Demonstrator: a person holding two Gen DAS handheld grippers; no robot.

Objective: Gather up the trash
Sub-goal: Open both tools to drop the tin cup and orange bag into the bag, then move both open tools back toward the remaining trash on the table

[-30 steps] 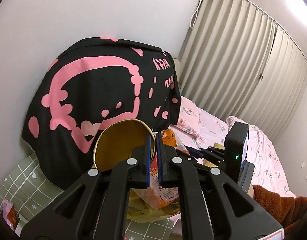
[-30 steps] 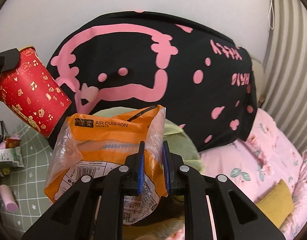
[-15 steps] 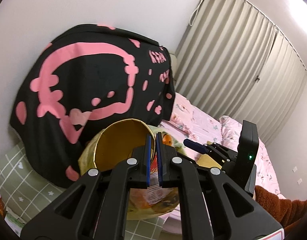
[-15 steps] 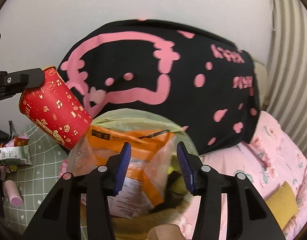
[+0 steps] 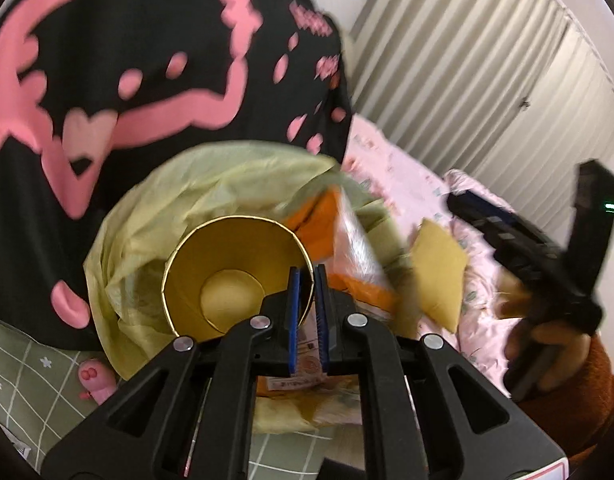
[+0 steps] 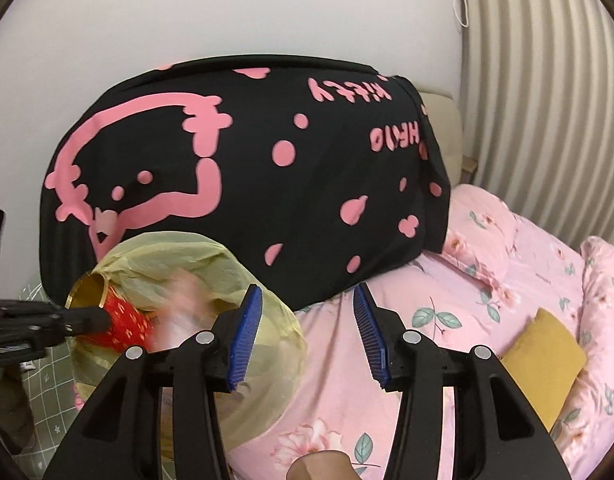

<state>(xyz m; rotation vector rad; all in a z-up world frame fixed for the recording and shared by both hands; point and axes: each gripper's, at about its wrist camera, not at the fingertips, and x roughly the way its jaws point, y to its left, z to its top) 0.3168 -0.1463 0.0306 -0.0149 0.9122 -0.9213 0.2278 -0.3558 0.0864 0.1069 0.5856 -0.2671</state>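
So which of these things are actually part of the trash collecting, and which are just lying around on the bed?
Part of the job:
- paper cup, pinched at its rim by the left fingers
- yellow-green trash bag
- orange wrapper in the bag
- right fingers, open, empty

Just lying about:
- black and pink blanket
- yellow cushion
- pink floral bedding

The right hand-held gripper (image 6: 307, 332) is being held wide open and empty above the pink bed (image 6: 487, 280), while a red cup (image 6: 127, 322) is being pinched over the yellow-green trash bag (image 6: 267, 344) by the left hand-held gripper (image 6: 103, 319).
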